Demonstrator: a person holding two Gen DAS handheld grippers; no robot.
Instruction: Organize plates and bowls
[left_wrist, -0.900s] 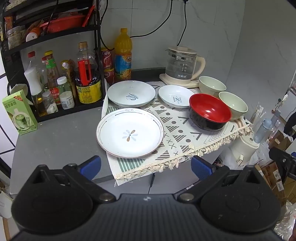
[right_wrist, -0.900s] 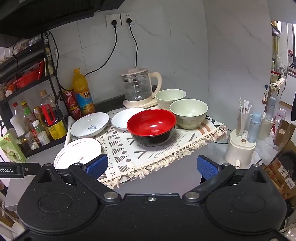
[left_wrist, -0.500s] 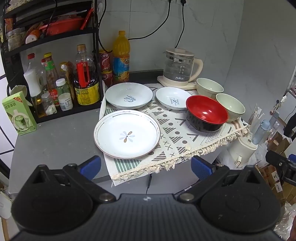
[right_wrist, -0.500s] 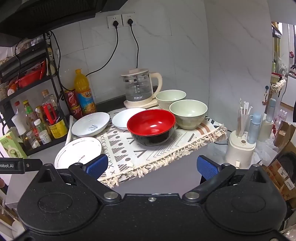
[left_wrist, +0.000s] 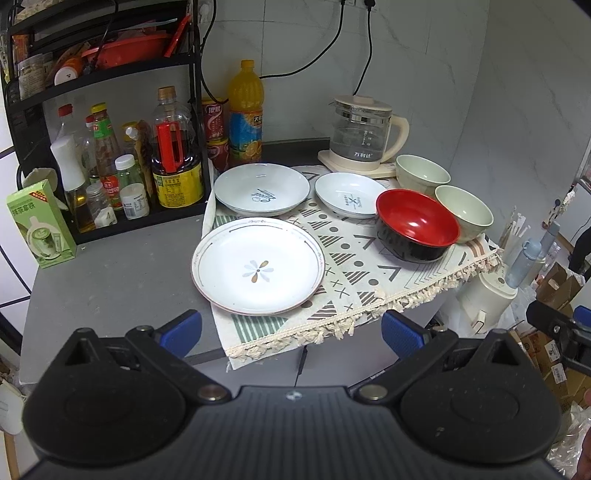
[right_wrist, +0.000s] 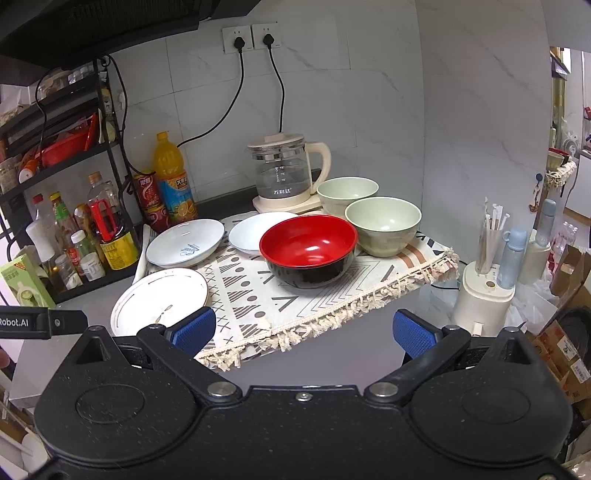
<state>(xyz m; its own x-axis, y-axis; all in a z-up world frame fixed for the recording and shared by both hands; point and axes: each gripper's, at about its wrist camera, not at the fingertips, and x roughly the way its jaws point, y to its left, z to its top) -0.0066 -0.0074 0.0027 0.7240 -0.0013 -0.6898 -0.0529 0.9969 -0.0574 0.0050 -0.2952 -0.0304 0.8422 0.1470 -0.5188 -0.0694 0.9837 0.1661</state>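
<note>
Start of sorting: nothing stacked.
Left tool (left_wrist: 291, 330) and right tool (right_wrist: 303, 332) spread wide, empty, short of the desk (left_wrist: 110, 266). Three plates, including flower plate (left_wrist: 258, 266), red bowl (right_wrist: 308, 249) and two green bowls lie separately on the cloth (left_wrist: 369, 273); all stacking remains.

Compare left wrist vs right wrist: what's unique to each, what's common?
Left wrist only: the flower motif on the flat plate seen in full, and the right gripper at the frame's right edge.

Right wrist only: the wall sockets with both plugs, and the left gripper at the left edge.

Both: three plates, the red bowl, two pale green bowls, the glass kettle, the patterned cloth, the bottle rack. Both grippers are open and hold nothing.
</note>
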